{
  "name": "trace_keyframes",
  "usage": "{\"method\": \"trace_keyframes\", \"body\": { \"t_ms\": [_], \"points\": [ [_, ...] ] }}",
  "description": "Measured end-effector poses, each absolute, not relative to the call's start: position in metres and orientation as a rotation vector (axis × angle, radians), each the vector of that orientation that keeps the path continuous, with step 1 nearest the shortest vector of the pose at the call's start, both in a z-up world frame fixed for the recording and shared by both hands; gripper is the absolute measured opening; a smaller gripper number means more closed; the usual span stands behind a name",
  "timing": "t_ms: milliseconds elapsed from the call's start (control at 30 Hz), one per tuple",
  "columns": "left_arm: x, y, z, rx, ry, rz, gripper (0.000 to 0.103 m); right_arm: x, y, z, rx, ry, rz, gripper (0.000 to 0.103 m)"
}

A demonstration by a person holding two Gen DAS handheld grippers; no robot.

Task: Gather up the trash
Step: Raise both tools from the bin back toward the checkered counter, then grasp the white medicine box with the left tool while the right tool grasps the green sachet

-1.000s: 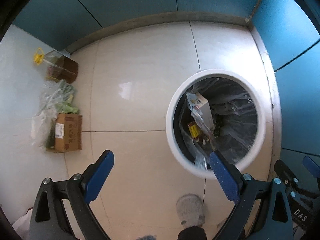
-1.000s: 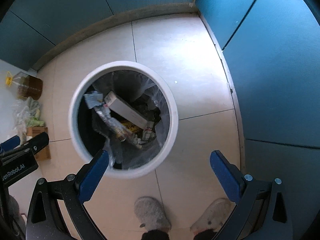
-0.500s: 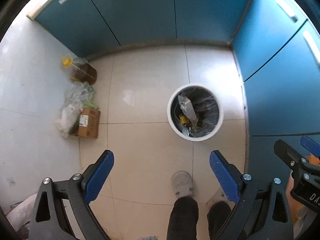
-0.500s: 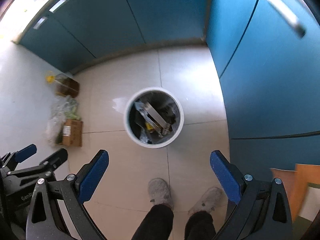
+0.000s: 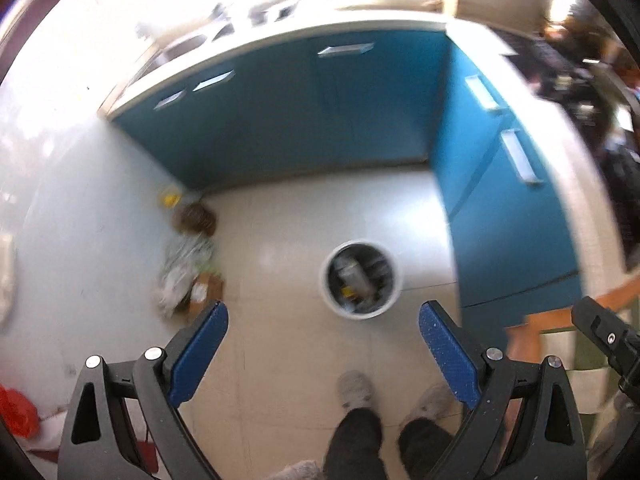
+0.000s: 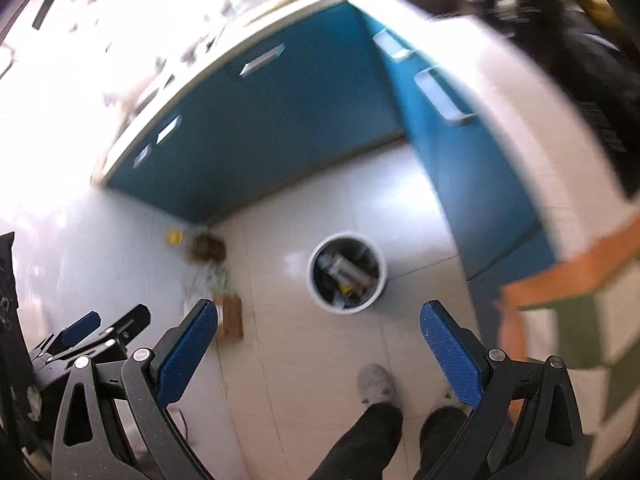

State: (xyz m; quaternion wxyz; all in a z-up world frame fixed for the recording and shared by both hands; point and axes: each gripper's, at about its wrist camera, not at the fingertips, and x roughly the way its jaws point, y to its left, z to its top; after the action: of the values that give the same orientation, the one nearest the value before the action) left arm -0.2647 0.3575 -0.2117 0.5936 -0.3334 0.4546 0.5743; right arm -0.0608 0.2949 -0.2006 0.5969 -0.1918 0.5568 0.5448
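A white round trash bin (image 5: pixel 394 280) lined with a clear bag stands on the tiled floor, far below, holding several pieces of trash; it also shows in the right wrist view (image 6: pixel 382 272). My left gripper (image 5: pixel 323 344) is open and empty, high above the floor. My right gripper (image 6: pixel 318 342) is open and empty, at a similar height. The left gripper's body shows at the left edge of the right wrist view (image 6: pixel 92 336).
Blue cabinets (image 5: pixel 320 120) line the back and right under a white countertop (image 5: pixel 360 20). A cardboard box (image 5: pixel 208 292), plastic bags (image 5: pixel 180 272) and an oil jug (image 5: pixel 194 216) lie by the left wall. The person's feet (image 5: pixel 356 388) stand below.
Both grippers have risen well away from the bin, which now looks small and far. The countertop has come into view. Both stay open and empty.
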Motion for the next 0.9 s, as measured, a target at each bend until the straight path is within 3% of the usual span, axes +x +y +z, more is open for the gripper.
{"method": "trace_keyframes", "body": {
  "t_ms": [200,467,600,767,833,900],
  "points": [
    [-0.097,0.33,-0.179,-0.641,1.086,1.059,0.098,0.103,0.185,-0.165,-0.205,1.279,0.928,0.102],
    [0.148,0.248,-0.186,-0.455,1.204,0.681,0.098,0.307,-0.033,-0.197,0.058,1.3,0.302,0.102],
    [0.236,0.214,-0.212,-0.327,1.277,0.617,0.098,0.357,-0.083,-0.228,0.052,1.341,0.196,0.102],
    [0.272,0.216,-0.239,-0.279,1.337,0.662,0.098,0.37,-0.066,-0.262,-0.092,1.334,0.211,0.101],
    [0.274,0.222,-0.244,-0.255,1.344,0.693,0.098,0.363,-0.05,-0.261,-0.167,1.277,0.258,0.093],
    [0.282,0.228,-0.249,-0.169,1.347,0.717,0.098,0.355,-0.039,-0.258,-0.223,1.227,0.284,0.069]
  ]
}}
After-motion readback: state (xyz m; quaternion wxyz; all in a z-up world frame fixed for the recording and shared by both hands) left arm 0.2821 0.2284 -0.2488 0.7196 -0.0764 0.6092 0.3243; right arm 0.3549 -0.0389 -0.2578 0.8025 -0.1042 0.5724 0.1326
